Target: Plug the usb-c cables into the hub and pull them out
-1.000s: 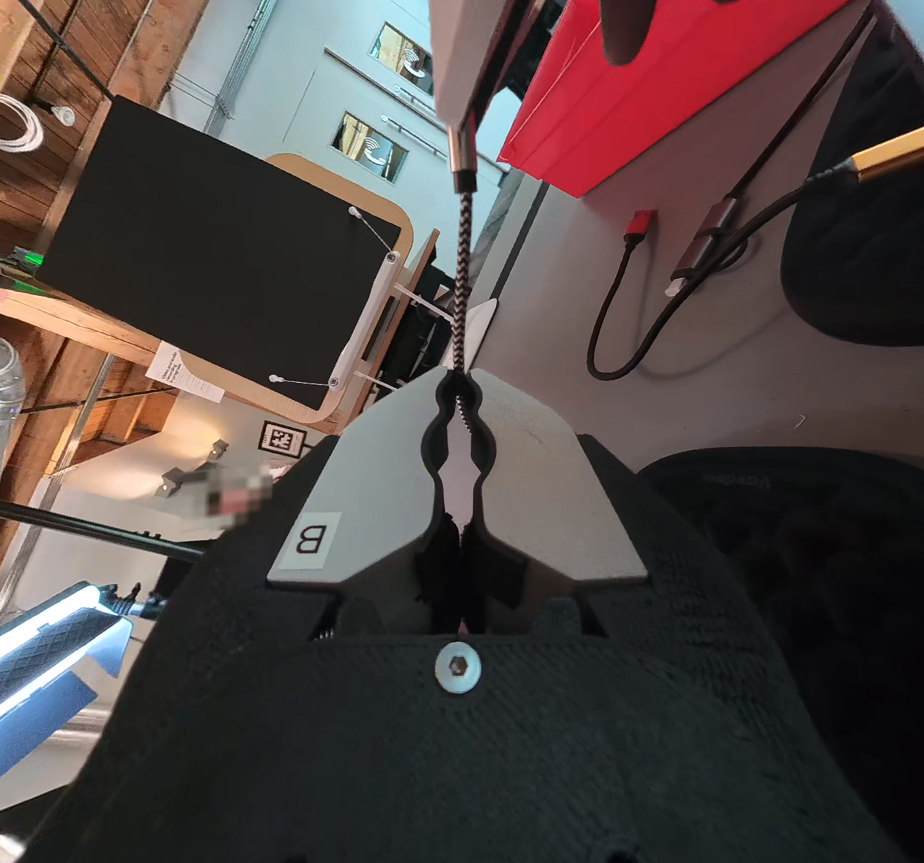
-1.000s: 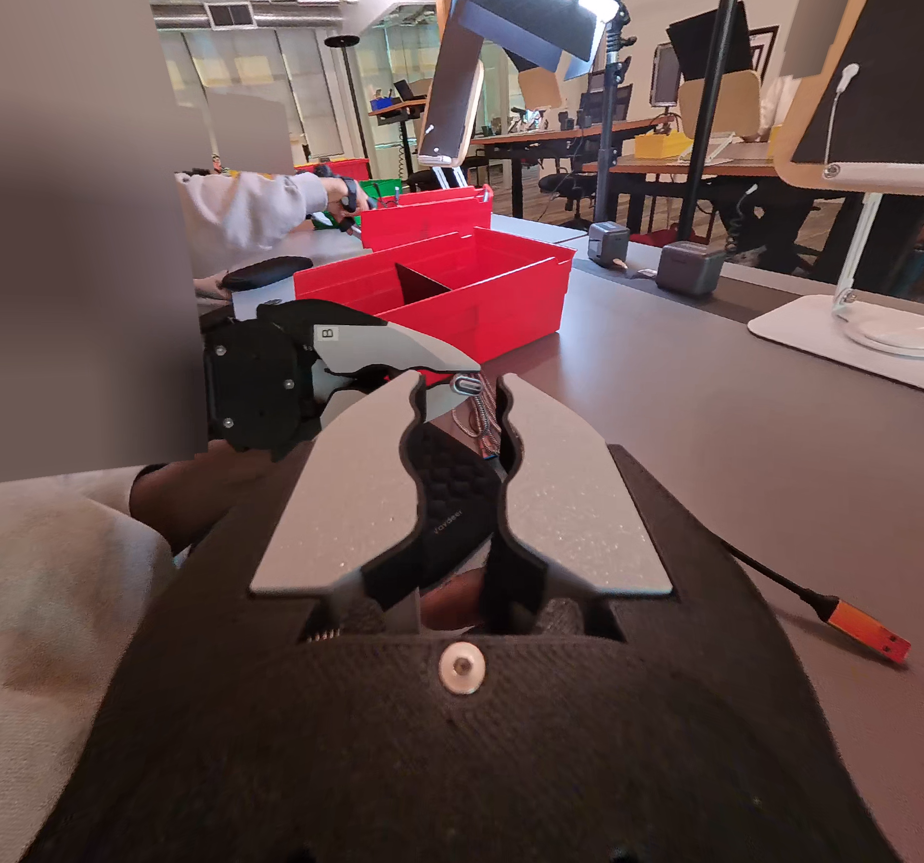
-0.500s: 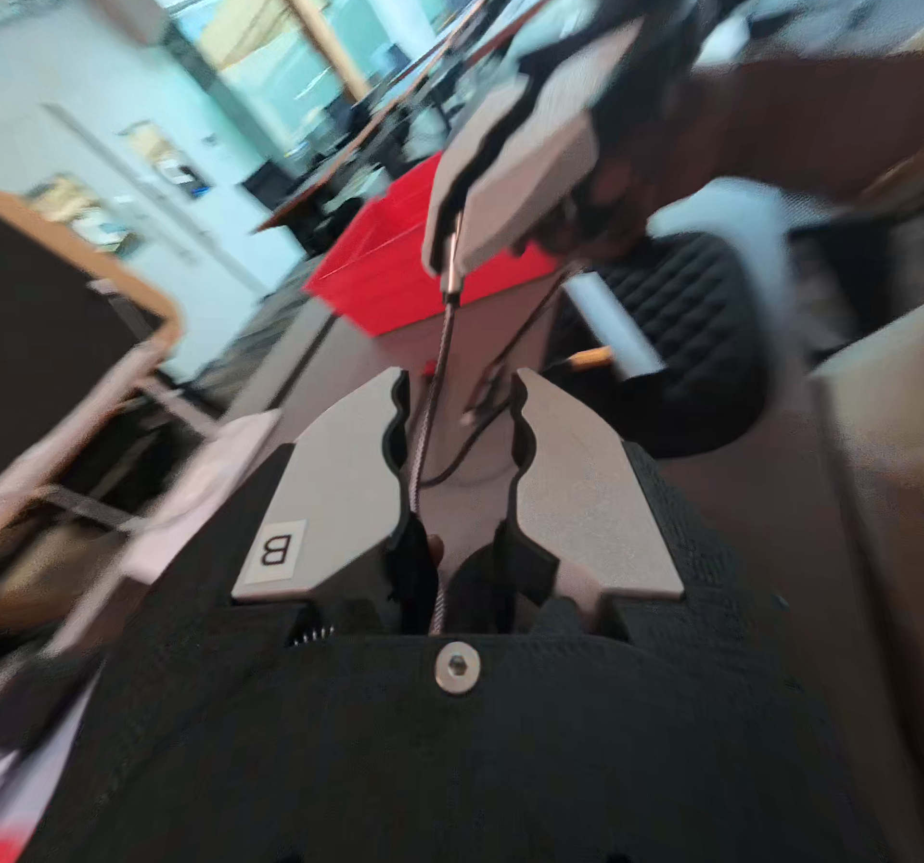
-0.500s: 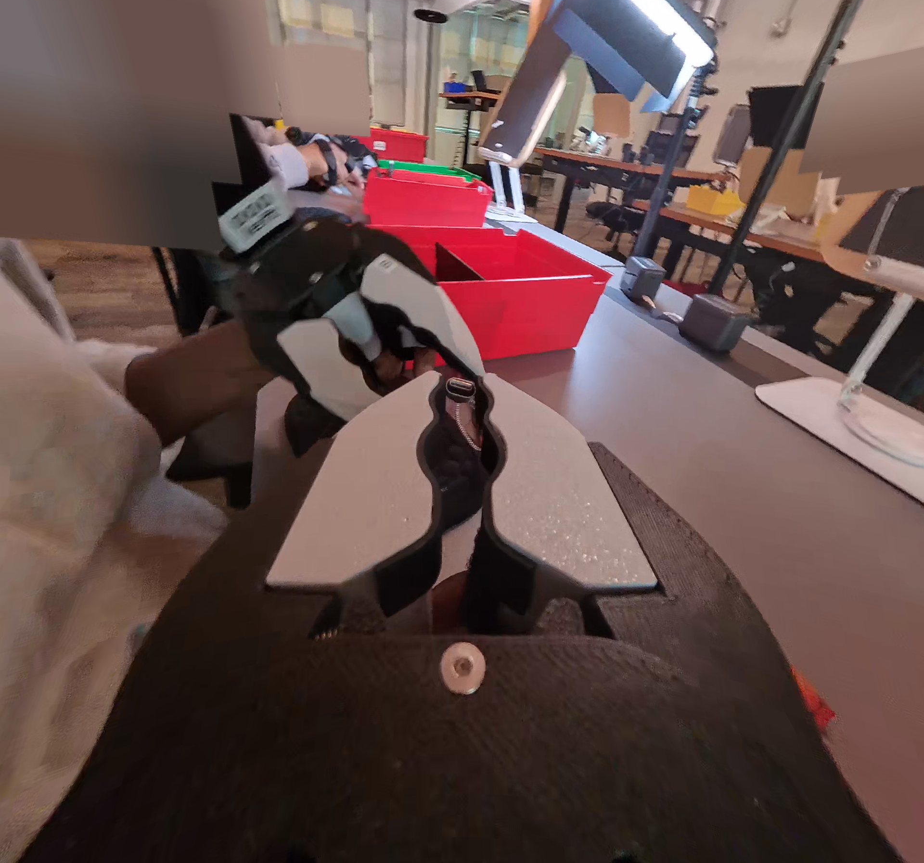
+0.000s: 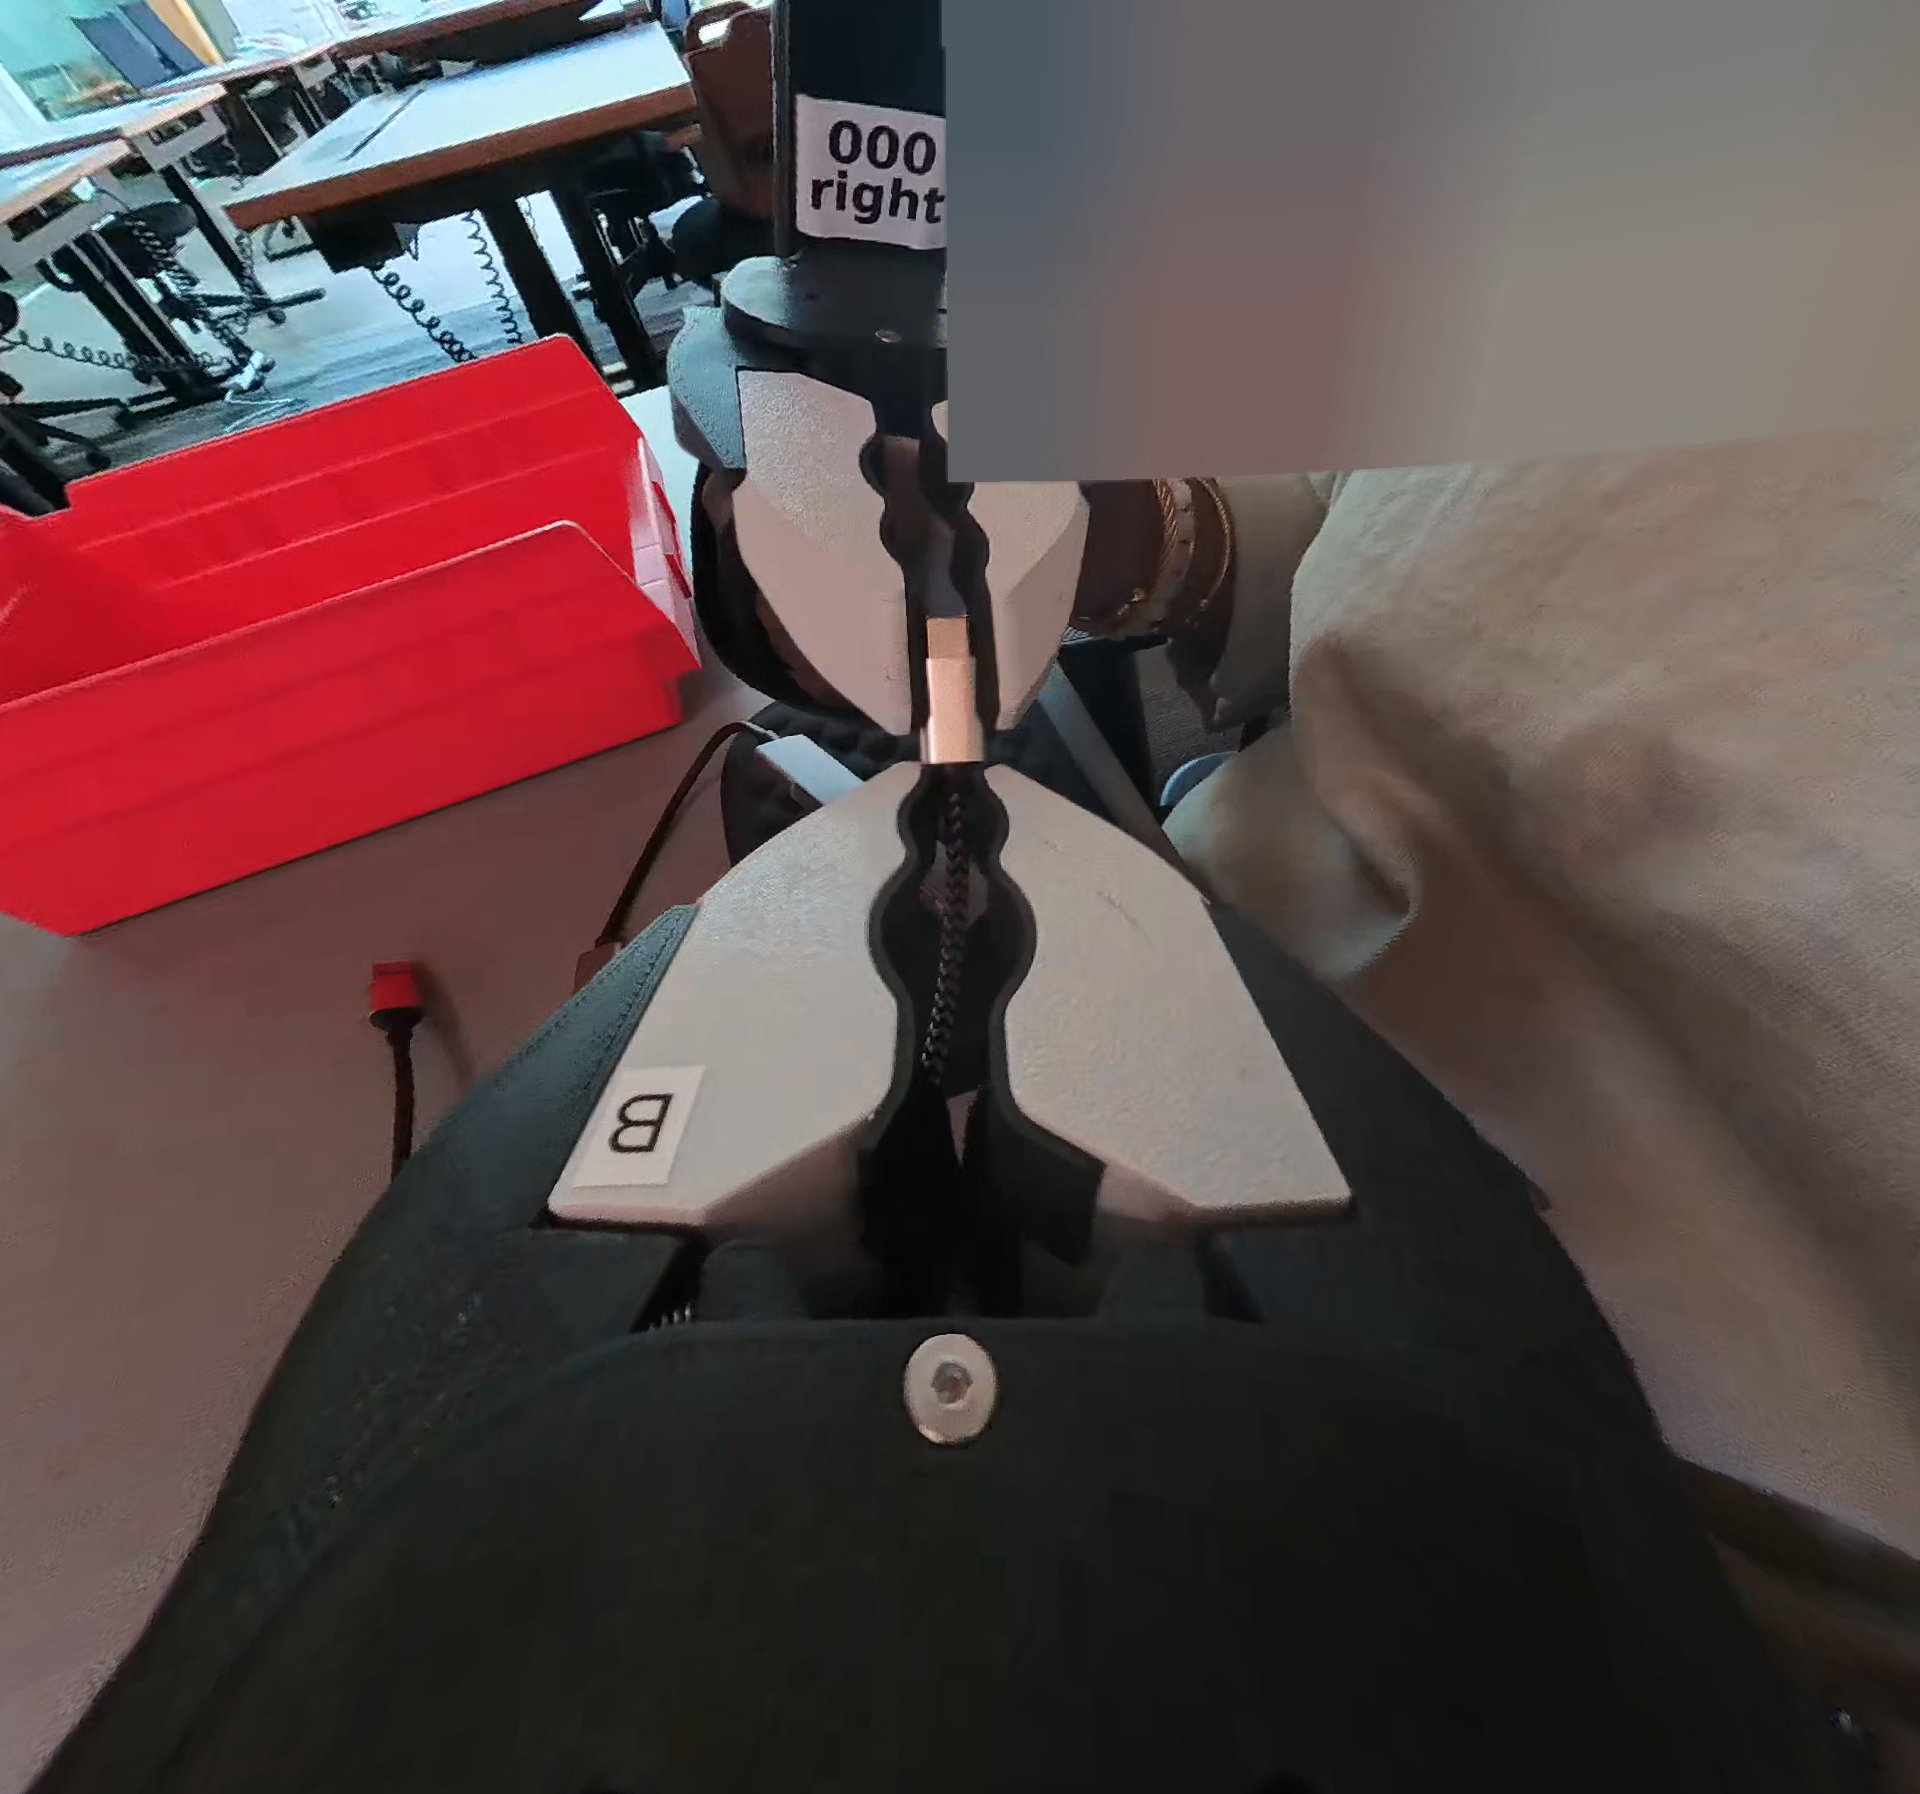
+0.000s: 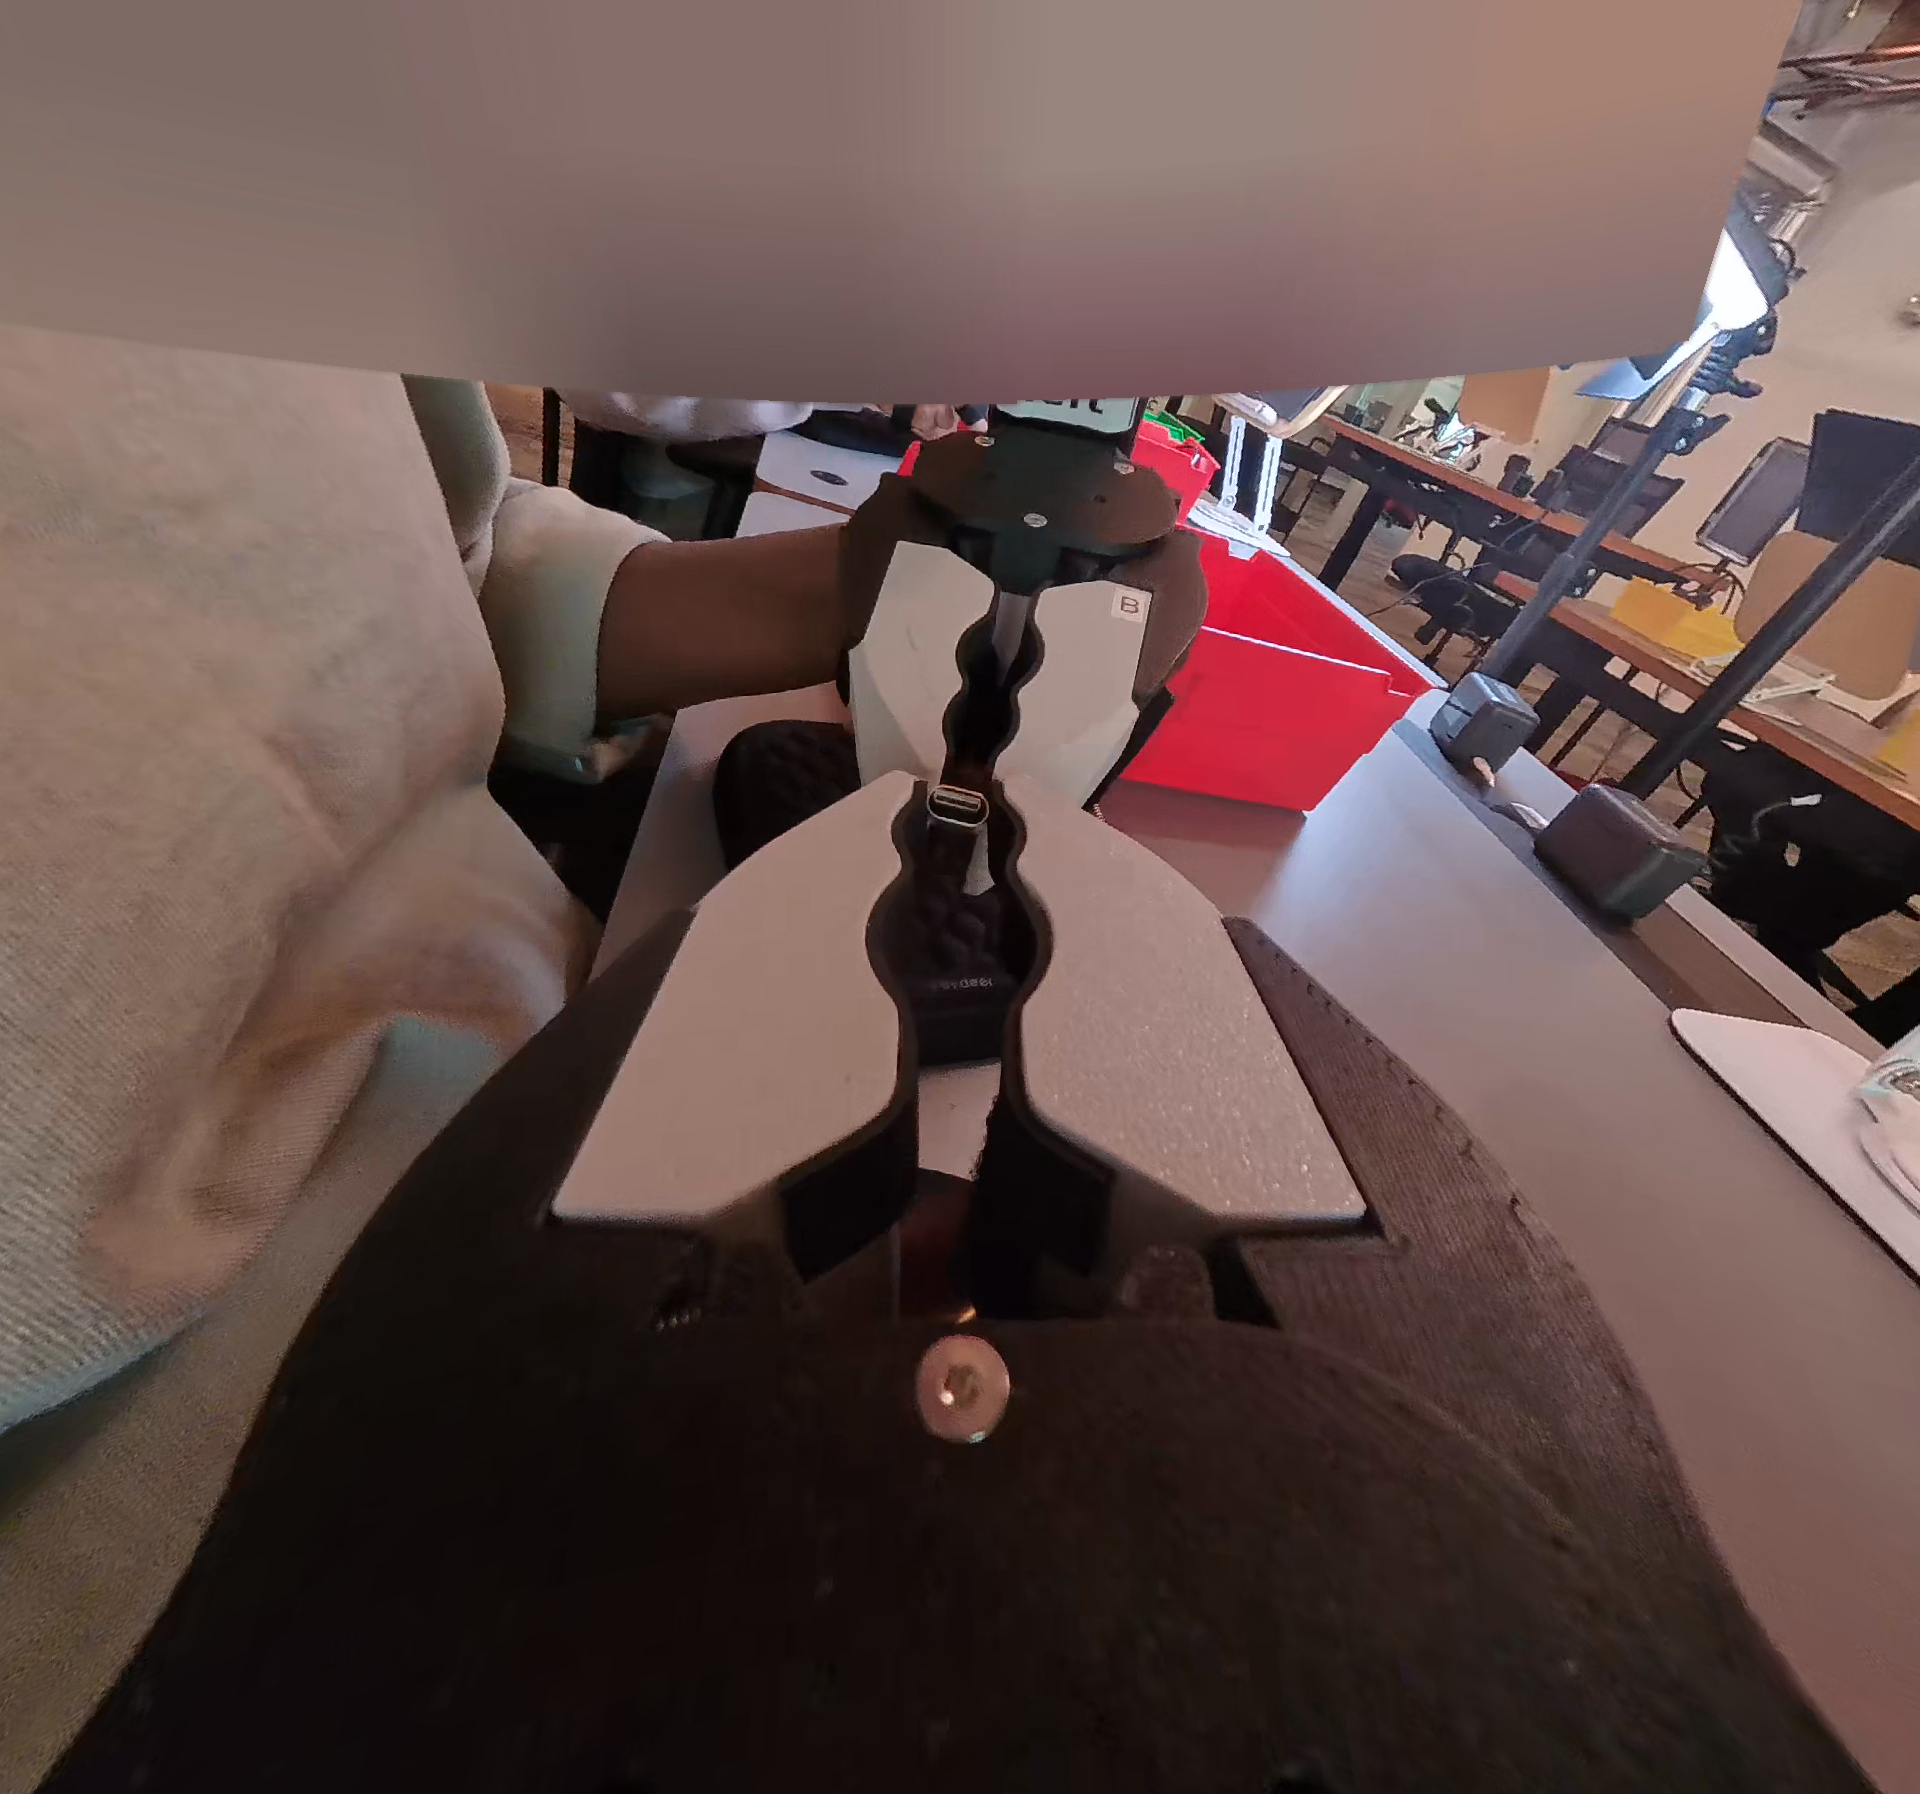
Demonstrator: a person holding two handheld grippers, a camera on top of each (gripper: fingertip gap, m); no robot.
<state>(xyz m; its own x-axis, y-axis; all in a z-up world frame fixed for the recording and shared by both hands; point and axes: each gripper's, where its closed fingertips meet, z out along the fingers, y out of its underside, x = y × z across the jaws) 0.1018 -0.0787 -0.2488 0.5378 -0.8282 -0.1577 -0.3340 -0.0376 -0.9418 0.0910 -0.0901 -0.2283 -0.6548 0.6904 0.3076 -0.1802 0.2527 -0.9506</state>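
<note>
My left gripper is shut on a black-and-white braided cable, just behind its silver USB-C plug. The plug sticks out of the tips toward my right gripper, which faces it head-on and has its fingertips closed on the plug's front end. In the right wrist view my right gripper pinches the plug's oval end, with the left gripper right behind it. A grey piece, probably the hub, lies on a black mat below, mostly hidden.
Red bins stand on the grey table. A red-tipped cable lies loose at the left. Two grey blocks and a white base sit at the right. The person's cream sleeve is close beside both grippers.
The left gripper opened on the cable half a second ago and is shut on it again, now just behind the plug. Both grippers swung round to face each other.
</note>
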